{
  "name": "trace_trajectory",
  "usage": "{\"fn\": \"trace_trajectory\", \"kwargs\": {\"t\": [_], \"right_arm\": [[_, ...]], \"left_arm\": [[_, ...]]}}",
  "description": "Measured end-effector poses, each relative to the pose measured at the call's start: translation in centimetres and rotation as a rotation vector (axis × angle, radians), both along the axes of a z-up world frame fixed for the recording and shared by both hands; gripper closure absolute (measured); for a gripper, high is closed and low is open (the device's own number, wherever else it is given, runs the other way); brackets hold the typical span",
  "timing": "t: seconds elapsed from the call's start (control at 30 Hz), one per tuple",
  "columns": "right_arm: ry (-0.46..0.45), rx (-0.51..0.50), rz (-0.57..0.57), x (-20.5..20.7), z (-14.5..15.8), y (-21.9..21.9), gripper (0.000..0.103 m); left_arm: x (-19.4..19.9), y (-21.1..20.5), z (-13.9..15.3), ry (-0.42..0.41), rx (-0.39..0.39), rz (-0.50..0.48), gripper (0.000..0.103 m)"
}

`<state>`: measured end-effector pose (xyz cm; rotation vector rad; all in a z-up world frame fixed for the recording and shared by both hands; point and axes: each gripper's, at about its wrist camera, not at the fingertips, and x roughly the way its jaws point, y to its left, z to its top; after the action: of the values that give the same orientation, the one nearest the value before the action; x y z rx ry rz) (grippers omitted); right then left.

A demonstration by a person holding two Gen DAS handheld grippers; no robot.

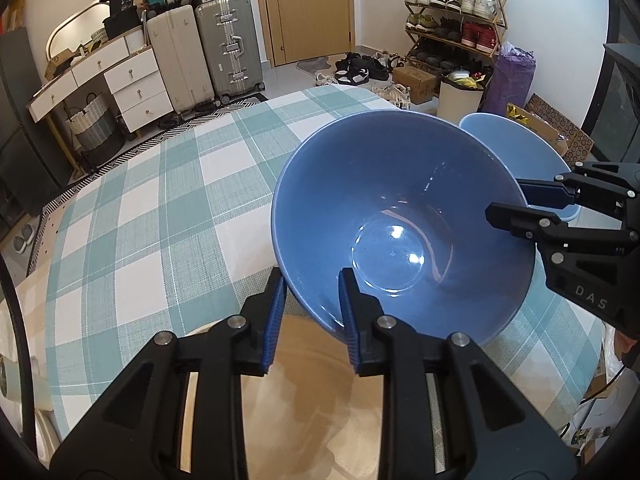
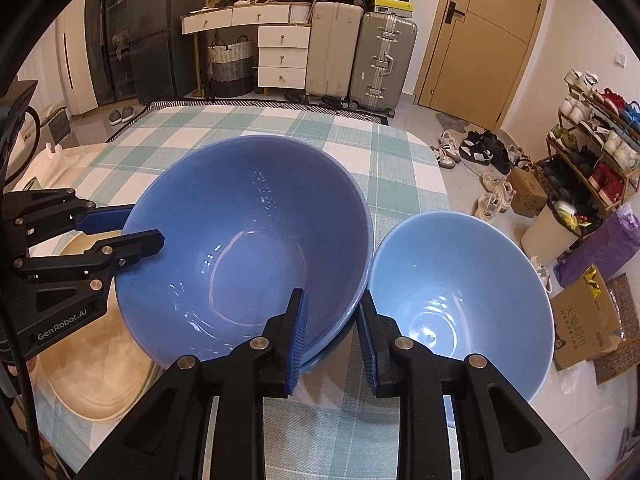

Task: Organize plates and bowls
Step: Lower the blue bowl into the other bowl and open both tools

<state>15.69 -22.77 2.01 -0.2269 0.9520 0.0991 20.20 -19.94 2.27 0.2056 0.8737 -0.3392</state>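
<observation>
The worktop [image 1: 160, 200], covered with a teal-and-white checked cloth, carried all items inspected.

A beige plate [image 2: 92, 380] lay flat toward the near left corner of the worktop. It sat partly under the left tool, and whether more plates lay beneath it could not be told.

A dark blue bowl [image 2: 248, 220] stood upright around the middle of the worktop, toward the near edge. It was nested in a second dark blue bowl [image 2: 332, 348], of which only a strip of rim showed below it. One side of the stack overlapped the beige plate's edge.

A smaller light blue bowl [image 2: 460, 288] stood upright close beside the stack, toward the right edge of the worktop. Contact between the two could not be confirmed.

The left tool [image 1: 312, 276] straddled the left rim of the upper dark blue bowl, with one pad outside the wall and one inside. The pads stood a little apart, and a gap showed on the inner side (no clamping observed).

The right tool [image 2: 332, 296] straddled the opposite rim in the same way, one pad inside the bowl and the other outside, between the two blue bowls. Its pads also stood slightly apart and clear of the wall.
</observation>
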Motion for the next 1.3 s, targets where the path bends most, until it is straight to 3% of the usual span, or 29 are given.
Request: {"fn": "trace_trajectory", "kwargs": {"t": [0.33, 0.7, 0.83, 0.9, 0.93, 1.07, 1.23, 1.3], "right_arm": [[0.007, 0.022, 0.004, -0.1, 0.2, -0.4, 0.077], [-0.034, 0.036, -0.013, -0.6, 1.7, -1.5, 0.070], [-0.059, 0.080, -0.023, -1.1, 2.5, -2.3, 0.050], [-0.081, 0.123, -0.042, -1.5, 3.1, -3.0, 0.036], [-0.090, 0.144, -0.049, -1.7, 3.4, -3.2, 0.027], [-0.129, 0.198, -0.080, -2.8, 4.9, -4.1, 0.017], [-0.183, 0.228, -0.116, -4.8, 6.4, -5.1, 0.002], [-0.208, 0.240, -0.136, -5.6, 6.9, -5.8, 0.001]], "left_arm": [[0.0, 0.1, -0.1, -0.002, 0.032, -0.003, 0.078], [0.1, 0.4, 0.6, 0.013, -0.004, 0.001, 0.074], [0.1, 0.5, 1.0, 0.021, -0.034, -0.002, 0.065], [-0.1, 0.7, 1.5, 0.022, -0.070, 0.003, 0.048], [-0.3, 0.9, 1.8, 0.023, -0.094, 0.004, 0.045], [-1.1, 1.1, 3.5, 0.014, -0.168, -0.003, 0.027], [-2.7, 0.3, 4.7, 0.019, -0.221, -0.012, 0.021], [-3.3, -0.3, 5.0, 0.022, -0.232, -0.022, 0.010]]}}
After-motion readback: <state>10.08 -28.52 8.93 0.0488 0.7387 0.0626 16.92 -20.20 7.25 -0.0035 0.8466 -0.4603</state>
